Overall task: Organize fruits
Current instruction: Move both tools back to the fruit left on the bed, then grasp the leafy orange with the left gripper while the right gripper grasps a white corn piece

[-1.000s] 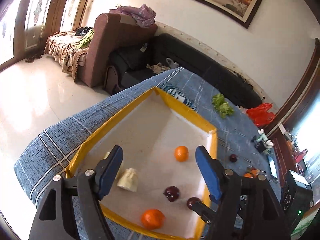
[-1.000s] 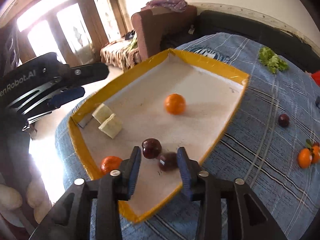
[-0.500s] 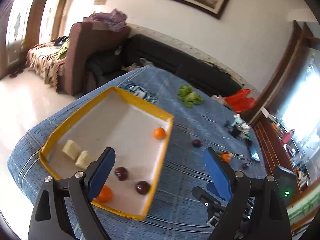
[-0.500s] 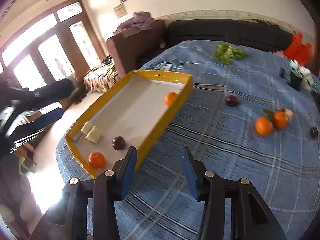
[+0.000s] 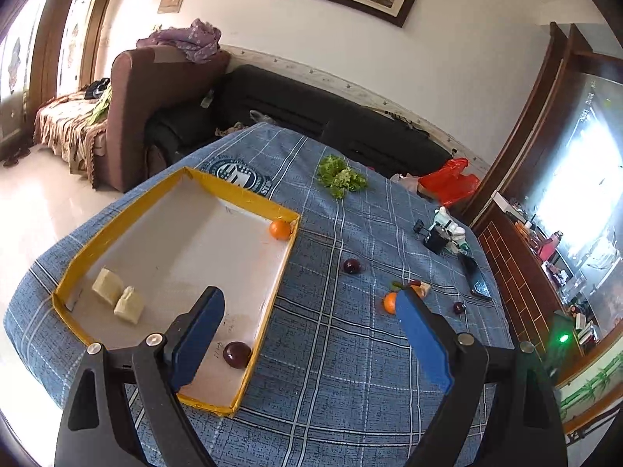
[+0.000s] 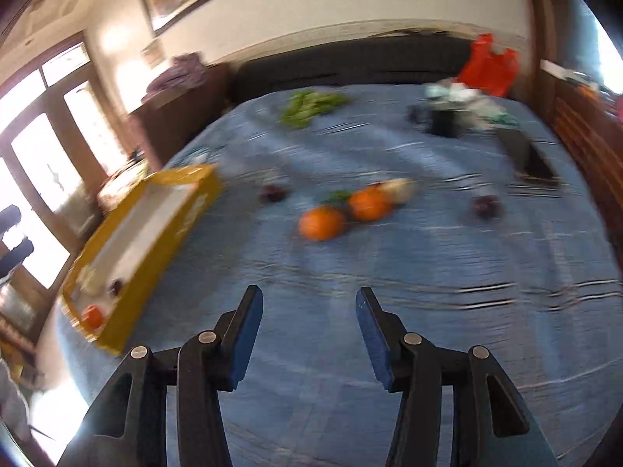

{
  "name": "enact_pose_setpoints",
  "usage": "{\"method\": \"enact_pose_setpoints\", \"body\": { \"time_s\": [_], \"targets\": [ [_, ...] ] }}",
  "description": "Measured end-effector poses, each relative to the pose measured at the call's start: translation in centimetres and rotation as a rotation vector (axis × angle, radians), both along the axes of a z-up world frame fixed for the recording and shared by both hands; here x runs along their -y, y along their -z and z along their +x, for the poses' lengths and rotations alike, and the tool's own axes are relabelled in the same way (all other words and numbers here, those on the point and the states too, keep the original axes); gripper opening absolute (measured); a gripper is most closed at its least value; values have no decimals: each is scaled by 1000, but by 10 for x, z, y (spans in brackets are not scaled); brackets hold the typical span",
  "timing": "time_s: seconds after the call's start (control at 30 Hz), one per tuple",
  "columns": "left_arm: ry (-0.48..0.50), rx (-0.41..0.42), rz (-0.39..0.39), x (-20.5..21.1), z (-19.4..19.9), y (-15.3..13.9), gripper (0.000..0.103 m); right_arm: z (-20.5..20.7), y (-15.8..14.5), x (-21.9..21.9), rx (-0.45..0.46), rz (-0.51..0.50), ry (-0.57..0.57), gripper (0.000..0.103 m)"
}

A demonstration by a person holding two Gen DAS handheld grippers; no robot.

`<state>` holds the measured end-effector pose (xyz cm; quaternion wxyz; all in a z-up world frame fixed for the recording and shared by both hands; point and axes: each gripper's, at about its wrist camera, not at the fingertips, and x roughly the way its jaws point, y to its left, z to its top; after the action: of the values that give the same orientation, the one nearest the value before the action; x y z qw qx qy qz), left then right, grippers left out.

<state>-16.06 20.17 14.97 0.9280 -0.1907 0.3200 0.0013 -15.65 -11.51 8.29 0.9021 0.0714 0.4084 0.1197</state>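
Observation:
A yellow-rimmed tray [image 5: 183, 247] [image 6: 128, 257] lies on the blue checked cloth and holds an orange [image 5: 280, 229], a dark plum [image 5: 236, 354] and two pale chunks [image 5: 117, 297]. Out on the cloth lie a plum [image 5: 352, 265] [image 6: 272, 192], two oranges [image 6: 321, 222] [image 6: 368, 204] by a pale piece, and another plum [image 5: 459, 307] [image 6: 486, 205]. My left gripper [image 5: 307, 307] hovers wide open and empty over the tray's right edge. My right gripper [image 6: 307, 303] is empty, its jaws opening, short of the two oranges in a blurred view.
Green lettuce [image 5: 340, 177] and a red bag [image 5: 447, 183] lie at the table's far side. A small toy and a black device [image 5: 444, 233] sit at the right, with a dark flat object [image 5: 477, 278] nearby. Sofas stand beyond the table.
Both grippers have swung right, away from the tray toward the loose fruit. The left jaws spread wider. The right jaws left the plums in the tray and widened.

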Motion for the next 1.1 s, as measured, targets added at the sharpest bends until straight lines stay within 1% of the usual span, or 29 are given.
{"method": "enact_pose_setpoints", "body": {
  "time_s": [0.13, 0.23, 0.33, 0.47, 0.57, 0.67, 0.73, 0.77, 0.8, 0.83, 0.87, 0.93, 1.0, 1.07, 1.1],
  "targets": [
    [28, -60, -4, 4, 18, 19, 89, 16, -8, 45, 13, 6, 99, 54],
    [64, -84, 11, 17, 30, 29, 89, 41, -5, 66, -9, 58, 141, 54],
    [114, -102, 37, 32, 41, 38, 89, 68, 4, 68, -32, 110, 142, 54],
    [182, -116, 72, 51, 50, 46, 89, 119, 24, 59, -84, 175, 137, 54],
    [233, -117, 108, 65, 55, 51, 89, 149, 40, 51, -118, 178, 151, 54],
    [269, -135, 120, 74, 63, 58, 89, 173, 58, 43, -171, 160, 165, 54],
    [292, -145, 122, 81, 70, 64, 89, 179, 67, 39, -203, 173, 159, 55],
    [299, -150, 126, 84, 73, 67, 89, 177, 66, 35, -173, 154, 161, 56],
    [308, -159, 126, 89, 78, 70, 89, 178, 67, 31, -175, 142, 151, 56],
    [319, -166, 123, 92, 82, 72, 89, 177, 66, 27, -162, 119, 148, 50],
    [332, -173, 116, 97, 87, 75, 89, 176, 67, 24, -158, 103, 132, 36],
    [352, -182, 116, 106, 97, 80, 89, 173, 66, 24, -147, 102, 135, 35],
    [371, -186, 138, 116, 107, 85, 88, 165, 62, 32, -127, 133, 149, 35],
    [389, -195, 158, 127, 119, 92, 85, 152, 56, 42, -107, 185, 160, 35],
    [403, -196, 158, 131, 124, 96, 82, 144, 51, 47, -91, 212, 162, 35]
  ]
}}
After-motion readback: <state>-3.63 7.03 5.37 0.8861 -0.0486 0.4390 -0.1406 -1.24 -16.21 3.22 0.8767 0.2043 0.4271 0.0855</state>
